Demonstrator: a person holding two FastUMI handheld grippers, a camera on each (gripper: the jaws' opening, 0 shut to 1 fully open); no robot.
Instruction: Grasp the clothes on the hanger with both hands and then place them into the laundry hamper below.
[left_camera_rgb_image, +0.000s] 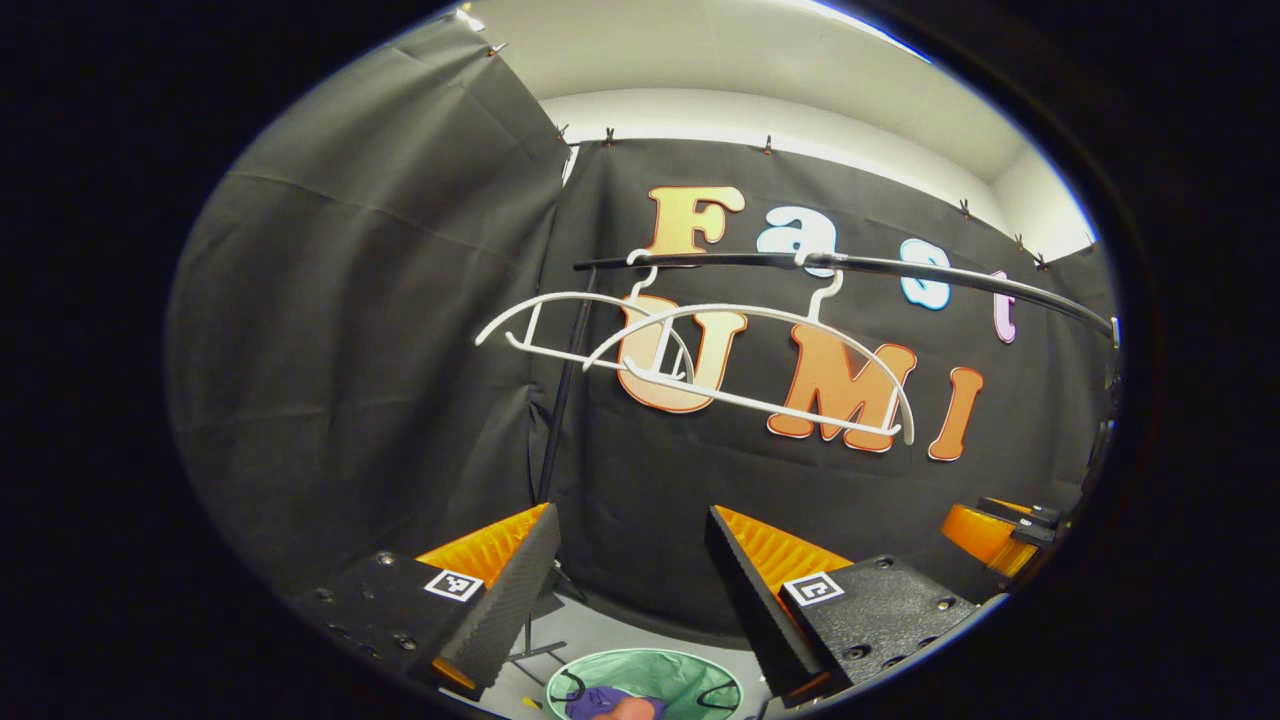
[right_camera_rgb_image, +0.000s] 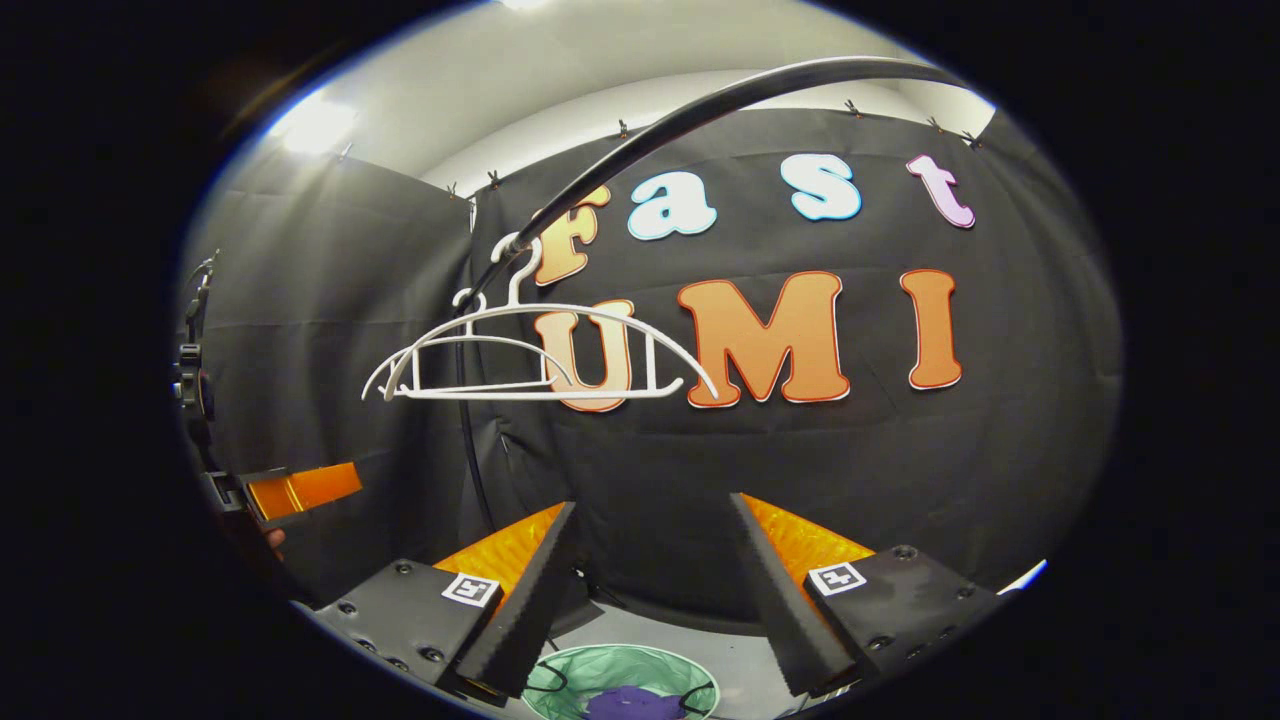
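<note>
Left gripper view: both grippers' fingers (left_camera_rgb_image: 745, 570) spread wide, holding nothing.

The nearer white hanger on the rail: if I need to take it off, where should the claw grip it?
Grip the straight bottom bar of the nearer white hanger, coming from the front. It hangs bare and level, with open space above and below the bar.

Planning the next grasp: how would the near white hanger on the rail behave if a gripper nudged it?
The near white hanger hangs bare from the rail by one hook, so it would probably swing or slide. Its thin frame looks light and fairly stiff.
</note>
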